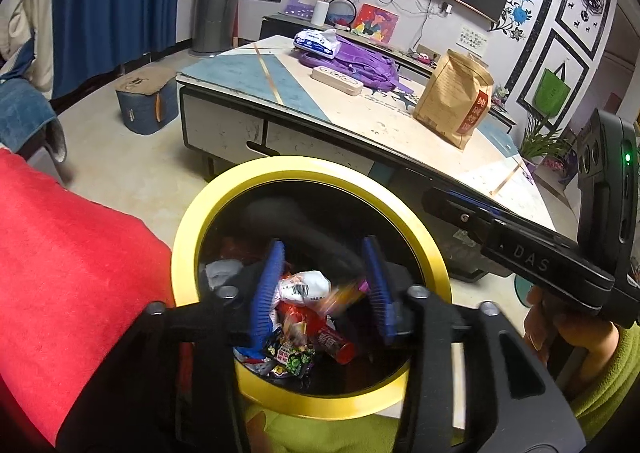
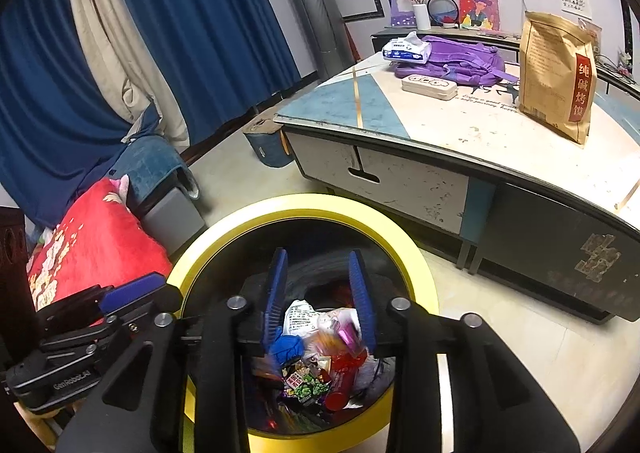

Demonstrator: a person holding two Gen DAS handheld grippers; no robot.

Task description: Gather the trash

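A round bin with a yellow rim stands on the floor, and both grippers hang just above its mouth. Inside lie a crumpled white wrapper, a red wrapper and a green-printed packet. My left gripper is open, and a blurred orange and purple wrapper sits below its blue pads, touching neither. My right gripper is open too. A blurred pink-purple piece shows close to its right-hand finger, not pinched.
A low table stands right behind the bin with a brown paper bag, a purple backpack, a tissue pack and a flat box. A red cushion lies on the left. A blue stool is on the floor.
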